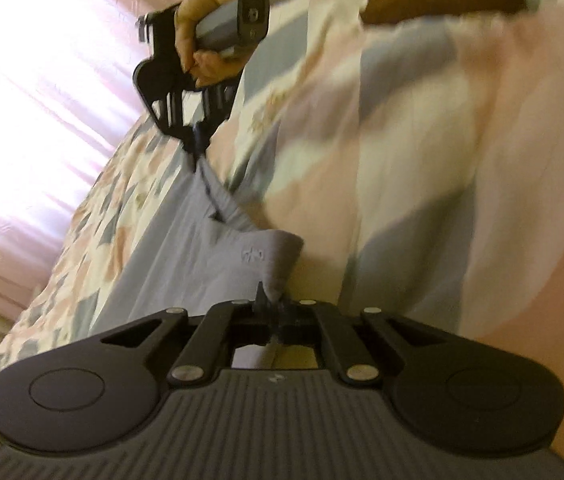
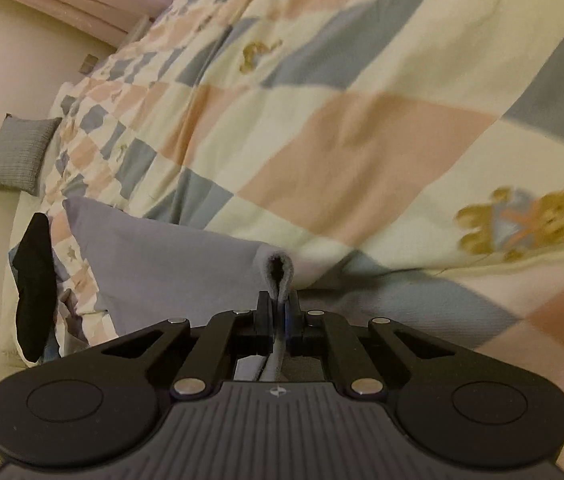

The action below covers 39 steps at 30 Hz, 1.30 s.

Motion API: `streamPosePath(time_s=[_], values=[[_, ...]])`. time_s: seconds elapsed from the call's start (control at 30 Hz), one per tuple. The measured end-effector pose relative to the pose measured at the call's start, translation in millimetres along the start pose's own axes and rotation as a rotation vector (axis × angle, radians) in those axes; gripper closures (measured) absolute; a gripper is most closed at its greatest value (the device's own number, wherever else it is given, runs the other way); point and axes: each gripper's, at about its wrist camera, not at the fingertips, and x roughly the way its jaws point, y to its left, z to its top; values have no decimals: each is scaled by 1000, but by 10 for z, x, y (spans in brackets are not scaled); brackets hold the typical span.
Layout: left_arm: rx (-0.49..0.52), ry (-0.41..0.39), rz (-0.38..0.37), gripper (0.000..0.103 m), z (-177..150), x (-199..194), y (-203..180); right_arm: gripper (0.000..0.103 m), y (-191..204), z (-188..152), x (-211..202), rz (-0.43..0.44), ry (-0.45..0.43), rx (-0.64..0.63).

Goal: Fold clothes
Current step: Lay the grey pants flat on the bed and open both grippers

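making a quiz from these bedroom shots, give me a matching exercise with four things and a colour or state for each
Things:
1. garment
2. cushion
3. quilt
4. sock

Descriptions:
a. black, at the bed's edge
b. grey, standing against the wall
c. pastel checks, spread over the bed
d. lavender, pinched by both grippers

Pairs: 1-d, 2-b, 3-c, 4-a

The left gripper and right gripper are each shut on an edge of the garment.

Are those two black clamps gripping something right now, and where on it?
Yes. Both hold one pale blue-grey garment: the left gripper pinches a ribbed edge, and the right gripper pinches another folded edge of it above the checked quilt.
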Motion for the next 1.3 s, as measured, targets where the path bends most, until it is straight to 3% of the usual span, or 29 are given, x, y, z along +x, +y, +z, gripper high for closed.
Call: streamPosePath(time_s=[0.13,0.3,0.4,0.47,0.53,0.6,0.63,0.67,0.7,0.77,0.87,0.97,1.07,1.13,1.2,1.3], values=[[-85,-94,-46,102,379,-204,1,99,-157,64,-365,-79,-32,-27],[-143,-188,-128,102,795,-142,-259,99,-584,4,-778,-186,-71,5],[-174,-205,-197,102,949,0,-491,99,-842,-84,-858,-247,-87,27],[-188,-167,-239,99,980,195,-653,98,-998,-149,-785,-274,-91,39],[-179,-106,-273,90,968,355,-800,87,-1128,-210,-629,-256,-83,74],[-201,-113,-317,81,952,308,-761,58,-1202,-246,-526,-253,-93,145],[-224,-130,-344,78,942,247,-702,49,-1206,-260,-517,-238,-104,171],[-249,-147,-371,69,932,187,-638,32,-1181,-280,-538,-234,-123,186],[-307,-156,-397,61,899,125,-502,22,-1134,-303,-584,-250,-145,185],[-424,-171,-447,56,829,4,-226,22,-1033,-369,-706,-299,-191,155],[-642,-66,-412,57,508,-5,322,22,-942,-531,-949,-363,-263,157],[-816,147,-286,63,-41,131,955,23,-869,-765,-1129,-368,-311,202],[-1022,351,-96,68,-907,191,1796,35,-735,-1047,-1134,-309,-305,265],[-1139,423,47,68,-1547,131,2337,36,-525,-1302,-1056,-273,-298,295],[-1247,464,157,61,-2214,47,2862,38,-272,-1567,-950,-251,-294,322],[-1350,499,196,60,-3143,73,3609,38,166,-1979,-710,-275,-298,416]])
